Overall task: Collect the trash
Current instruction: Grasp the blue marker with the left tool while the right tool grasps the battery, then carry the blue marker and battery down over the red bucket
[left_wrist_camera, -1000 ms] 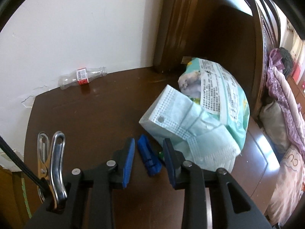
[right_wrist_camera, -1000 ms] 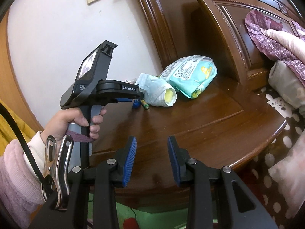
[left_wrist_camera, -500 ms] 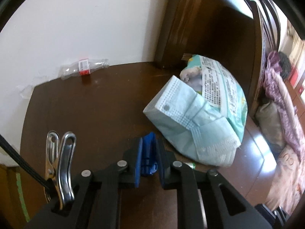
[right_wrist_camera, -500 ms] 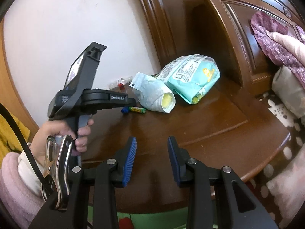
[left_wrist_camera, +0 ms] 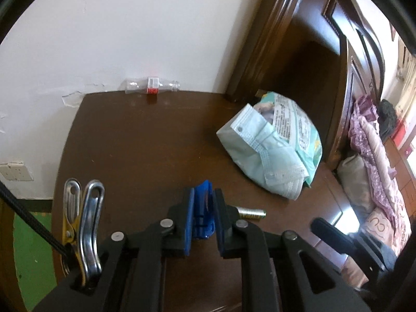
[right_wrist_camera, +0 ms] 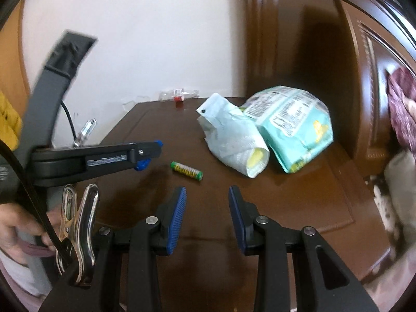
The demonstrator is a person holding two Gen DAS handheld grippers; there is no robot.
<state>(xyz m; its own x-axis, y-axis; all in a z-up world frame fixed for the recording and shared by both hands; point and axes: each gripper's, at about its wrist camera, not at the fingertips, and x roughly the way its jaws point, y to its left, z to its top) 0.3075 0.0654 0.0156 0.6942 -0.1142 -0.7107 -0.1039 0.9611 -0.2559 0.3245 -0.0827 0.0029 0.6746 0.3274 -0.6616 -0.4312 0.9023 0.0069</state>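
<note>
My left gripper (left_wrist_camera: 203,205) is shut on a small blue plastic piece (left_wrist_camera: 202,213) and holds it above the dark wooden table (left_wrist_camera: 135,145). It also shows in the right wrist view (right_wrist_camera: 152,153), with the blue piece (right_wrist_camera: 142,165) hanging below its tips. A green battery (right_wrist_camera: 186,170) lies on the table just right of it; it also shows in the left wrist view (left_wrist_camera: 251,213). My right gripper (right_wrist_camera: 207,202) is open and empty, above the table's near side. A clear empty bottle (left_wrist_camera: 152,86) lies at the far edge by the wall.
A pack of pale blue face masks (left_wrist_camera: 262,156) leans on a teal wipes packet (right_wrist_camera: 293,124) at the table's right back. A dark wooden headboard (right_wrist_camera: 364,78) rises behind them. Bedding (left_wrist_camera: 371,161) lies to the right.
My left gripper closed on the blue piece and lifted it off the table, drawing back from the masks. The battery that lay beside it is now uncovered. The right gripper swung left toward the table.
</note>
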